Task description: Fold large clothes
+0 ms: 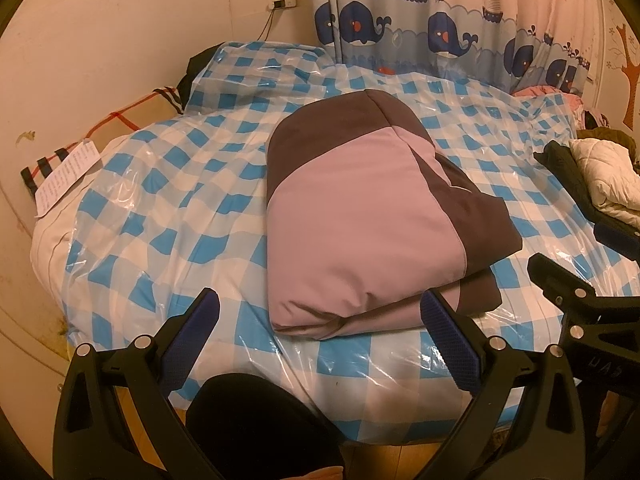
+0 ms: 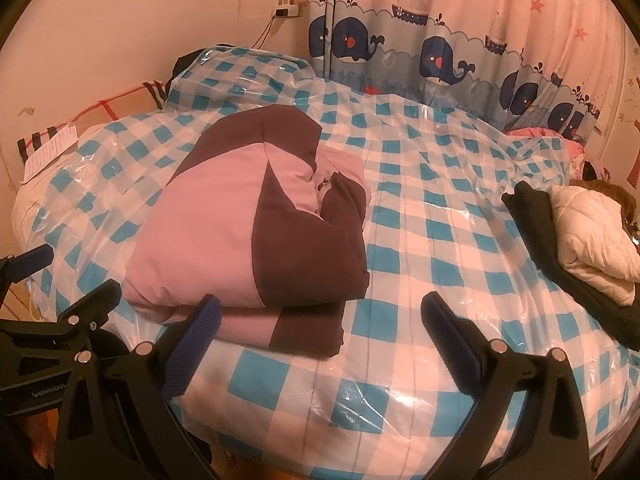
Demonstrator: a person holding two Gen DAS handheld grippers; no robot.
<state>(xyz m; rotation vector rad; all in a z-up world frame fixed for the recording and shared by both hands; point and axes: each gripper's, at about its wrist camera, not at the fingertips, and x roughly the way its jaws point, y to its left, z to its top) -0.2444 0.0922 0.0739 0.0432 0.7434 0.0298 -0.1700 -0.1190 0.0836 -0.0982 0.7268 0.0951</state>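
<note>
A padded pink and dark brown jacket (image 1: 360, 216) lies folded into a thick bundle in the middle of the bed; in the right wrist view the jacket (image 2: 248, 232) sits left of centre. My left gripper (image 1: 320, 300) is open just in front of the bundle's near edge, one blue-padded finger on each side, holding nothing. My right gripper (image 2: 322, 303) is open too, at the bundle's near right corner, with its left finger against the fold and its right finger over the bare cover.
The bed (image 2: 420, 240) has a blue-and-white checked cover under clear plastic. A cream quilted jacket (image 2: 592, 232) on a black garment (image 2: 536, 224) is piled at the right edge. A whale-print curtain (image 1: 440, 28) hangs behind. A person's dark knee (image 1: 256, 420) is below.
</note>
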